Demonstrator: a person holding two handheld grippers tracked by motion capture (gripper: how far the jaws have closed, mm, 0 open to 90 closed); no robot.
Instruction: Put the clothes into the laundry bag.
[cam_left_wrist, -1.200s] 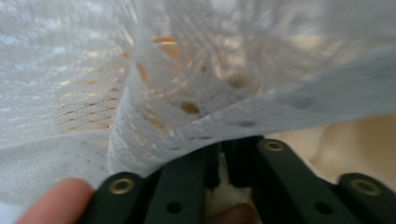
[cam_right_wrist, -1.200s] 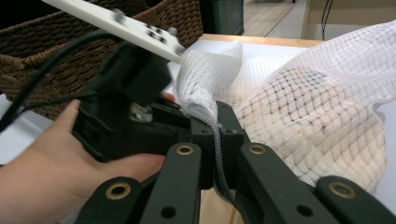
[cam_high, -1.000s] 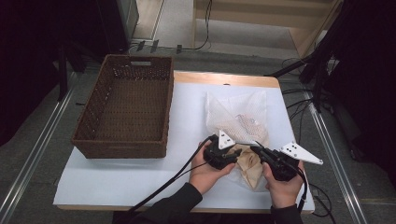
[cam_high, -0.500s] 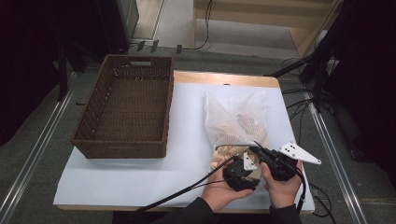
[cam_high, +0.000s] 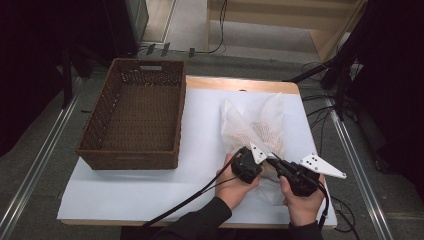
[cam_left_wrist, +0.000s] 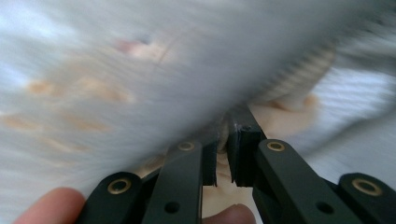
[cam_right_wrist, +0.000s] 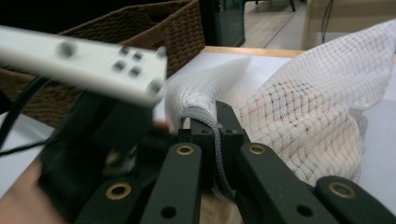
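Note:
A white mesh bag (cam_high: 255, 122) with beige contents lies on the right half of the white table (cam_high: 200, 135). Both grippers meet at its near end. My right gripper (cam_right_wrist: 217, 121) is shut on the bag's grey zipper edge (cam_right_wrist: 215, 140), and the netting (cam_right_wrist: 317, 107) bulges up behind it. My left gripper (cam_left_wrist: 224, 140) has its jaws nearly together around a thin dark tab, apparently the zipper pull (cam_left_wrist: 240, 119), with blurred mesh (cam_left_wrist: 140, 70) over it. In the high view the left gripper (cam_high: 262, 162) and right gripper (cam_high: 276, 162) point at each other, tips almost touching.
An empty brown wicker basket (cam_high: 127, 160) stands on the table's left half, its corner (cam_right_wrist: 140, 28) showing in the right gripper view. The left gripper's pale plate (cam_right_wrist: 79, 60) crosses that view, blurred. Black cables trail off the near table edge (cam_high: 190, 200).
The left gripper dipped toward the near edge half a second ago and has come back up to the bag's end. The right gripper has kept its hold and barely moved.

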